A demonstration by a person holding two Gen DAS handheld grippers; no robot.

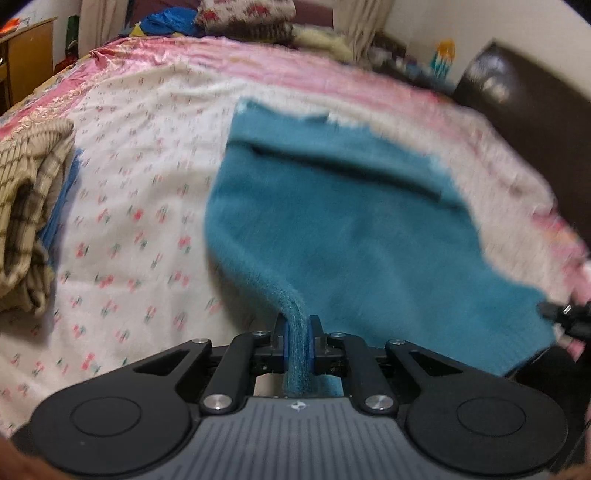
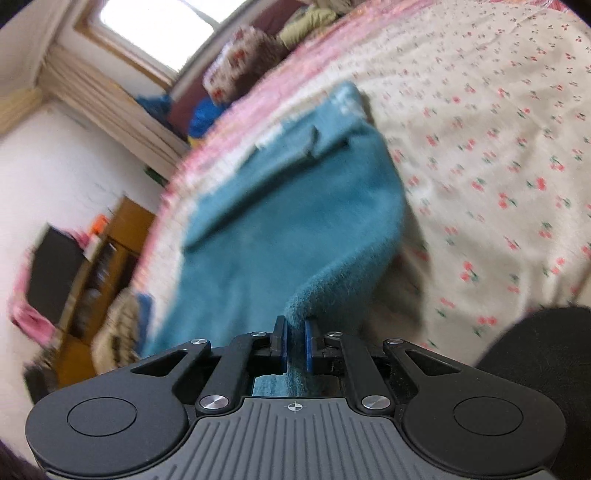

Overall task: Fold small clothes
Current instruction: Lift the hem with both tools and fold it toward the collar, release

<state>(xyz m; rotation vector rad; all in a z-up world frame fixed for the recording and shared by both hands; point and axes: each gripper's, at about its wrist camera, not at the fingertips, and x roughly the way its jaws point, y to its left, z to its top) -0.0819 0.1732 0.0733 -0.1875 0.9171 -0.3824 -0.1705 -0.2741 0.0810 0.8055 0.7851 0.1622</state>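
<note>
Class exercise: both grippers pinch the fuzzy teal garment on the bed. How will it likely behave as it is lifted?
The teal garment is probably floppy: it drapes from the left gripper and bunches at the right gripper. Its fuzzy nap suggests it will hardly slip. It looks light for its size.

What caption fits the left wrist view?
Left gripper shut on fuzzy teal knit garment, lifting its edge off the floral bedsheet.

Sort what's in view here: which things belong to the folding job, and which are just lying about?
In the job: teal garment; left claw and right claw, each shut on its edge.

Lying about: checked cloth, pillows, blue bundle, wooden cabinet, floral bedsheet.
</note>
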